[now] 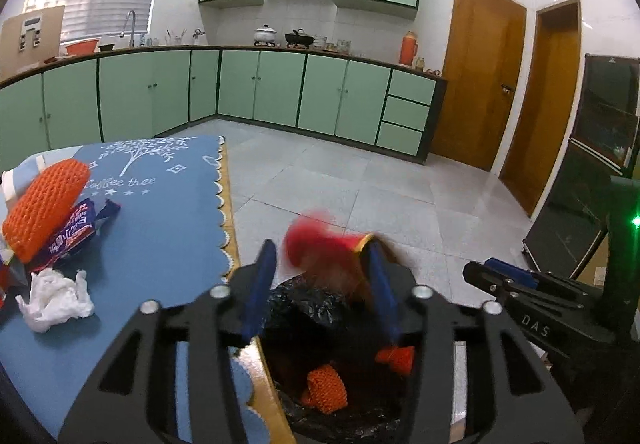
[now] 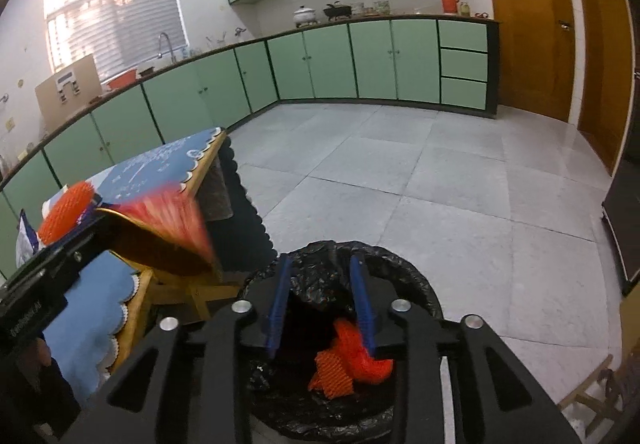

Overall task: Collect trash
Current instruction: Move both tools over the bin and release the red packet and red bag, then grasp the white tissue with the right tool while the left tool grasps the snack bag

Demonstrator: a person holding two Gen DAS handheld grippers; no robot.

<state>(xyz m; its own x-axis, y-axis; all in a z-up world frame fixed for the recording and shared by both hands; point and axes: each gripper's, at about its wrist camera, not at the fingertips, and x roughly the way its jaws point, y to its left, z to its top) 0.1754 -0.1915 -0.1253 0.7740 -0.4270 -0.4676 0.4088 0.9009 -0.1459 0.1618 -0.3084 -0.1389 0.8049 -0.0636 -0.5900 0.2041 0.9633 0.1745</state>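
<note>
My left gripper [image 1: 320, 244] is open over a bin lined with a black bag [image 1: 304, 300]. A blurred red and gold wrapper [image 1: 316, 244] hangs between its spread blue fingers, against the right one. Orange foam nets [image 1: 326, 388] lie inside the bin. The right gripper [image 2: 321, 259] is open too, with nothing between its pads, just above the bin [image 2: 416, 284] and the orange nets [image 2: 352, 364]. In the right wrist view the left gripper [image 2: 86, 222] comes in from the left with the wrapper [image 2: 168, 228] at its tip. The right gripper [image 1: 492, 270] shows at the right of the left wrist view.
The table with a blue cloth [image 1: 160, 236] stands left of the bin. On it lie an orange foam net [image 1: 44, 204], a purple snack wrapper [image 1: 76, 232] and a crumpled white tissue [image 1: 56, 300]. Green kitchen cabinets [image 1: 260, 88] line the far walls beyond a tiled floor [image 1: 360, 196].
</note>
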